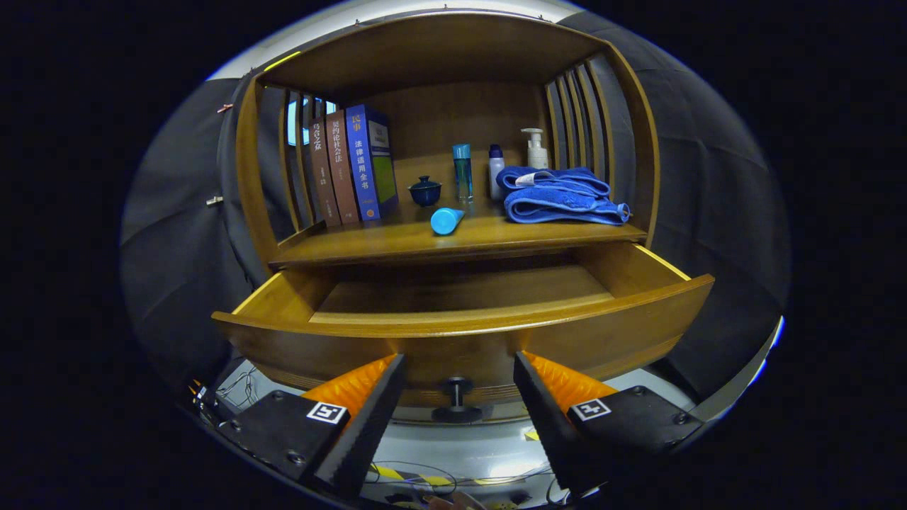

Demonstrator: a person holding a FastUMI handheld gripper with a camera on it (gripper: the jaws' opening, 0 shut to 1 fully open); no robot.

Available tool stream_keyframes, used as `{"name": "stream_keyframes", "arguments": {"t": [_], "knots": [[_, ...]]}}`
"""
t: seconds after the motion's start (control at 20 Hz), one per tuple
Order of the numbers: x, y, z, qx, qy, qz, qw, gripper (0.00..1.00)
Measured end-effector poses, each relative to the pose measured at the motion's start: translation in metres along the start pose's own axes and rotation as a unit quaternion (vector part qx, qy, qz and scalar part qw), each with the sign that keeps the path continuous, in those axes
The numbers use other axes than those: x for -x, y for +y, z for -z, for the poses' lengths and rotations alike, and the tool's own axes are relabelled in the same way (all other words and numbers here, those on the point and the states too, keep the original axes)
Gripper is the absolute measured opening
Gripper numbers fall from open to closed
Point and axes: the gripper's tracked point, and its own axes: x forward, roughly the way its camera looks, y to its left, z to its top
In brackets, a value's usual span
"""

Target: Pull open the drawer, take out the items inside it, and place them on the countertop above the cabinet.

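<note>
Countertop (397, 244) above open drawer (460, 329) — knob (457, 388) faces spread tongs (459, 368).

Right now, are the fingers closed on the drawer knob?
No. The gripper is open, its fingers standing apart on either side of the knob of the pulled-out drawer without touching it.

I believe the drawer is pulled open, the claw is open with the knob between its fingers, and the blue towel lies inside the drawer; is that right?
Not quite: in the gripper view the blue towel lies folded on the countertop, not in the drawer. The rest holds: drawer open, claw open, knob between its fingers.
</note>
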Motion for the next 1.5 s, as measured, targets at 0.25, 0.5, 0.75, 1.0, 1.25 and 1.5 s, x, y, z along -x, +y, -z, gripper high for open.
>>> {"name": "stream_keyframes", "arguments": {"t": [0.25, 0.5, 0.75, 1.0, 1.25, 1.5], "knots": [[-0.040, 0.002, -0.016, 0.006, -0.004, 0.005, 1.000, 0.99], [-0.074, 0.004, -0.030, 0.005, -0.007, 0.007, 1.000, 0.99], [-0.092, 0.005, -0.037, 0.007, -0.008, 0.009, 1.000, 0.99], [-0.097, 0.006, -0.039, 0.008, -0.011, 0.012, 1.000, 0.99], [-0.096, 0.006, -0.038, 0.008, -0.005, 0.009, 1.000, 0.99], [-0.090, 0.006, -0.046, 0.006, -0.005, 0.005, 1.000, 0.99]]}}
